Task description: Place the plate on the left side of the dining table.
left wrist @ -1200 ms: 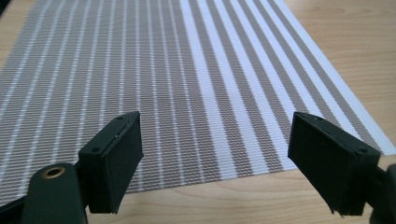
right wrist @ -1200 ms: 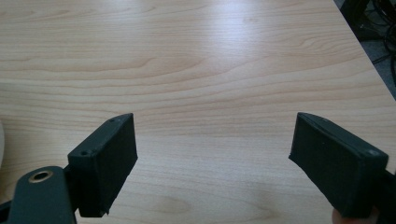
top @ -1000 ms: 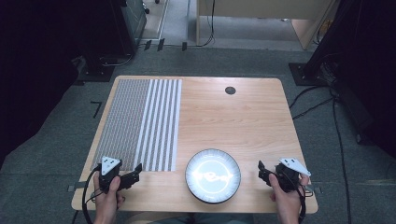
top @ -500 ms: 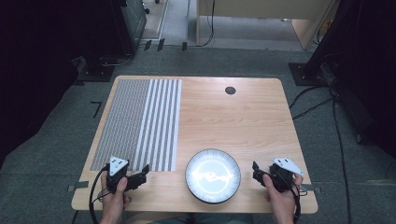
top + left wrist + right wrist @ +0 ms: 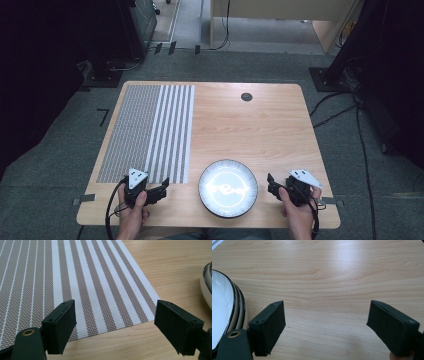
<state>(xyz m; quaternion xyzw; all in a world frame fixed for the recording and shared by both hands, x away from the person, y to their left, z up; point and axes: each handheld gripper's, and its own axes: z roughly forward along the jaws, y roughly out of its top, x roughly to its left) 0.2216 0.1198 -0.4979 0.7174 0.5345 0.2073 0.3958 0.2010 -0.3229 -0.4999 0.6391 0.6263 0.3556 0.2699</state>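
**Both grippers open at the table's near edge**

I hold the left gripper [image 5: 161,190] over the near right corner of the striped placemat [image 5: 150,130], jaws spread wide with nothing between them. My right gripper [image 5: 271,184] sits just right of the white plate [image 5: 228,188], jaws apart, empty. The plate rests at the near edge of the wooden table [image 5: 250,130], right of the mat. A black grommet [image 5: 246,96] sits near the far edge. Grey carpet and cables surround the table.
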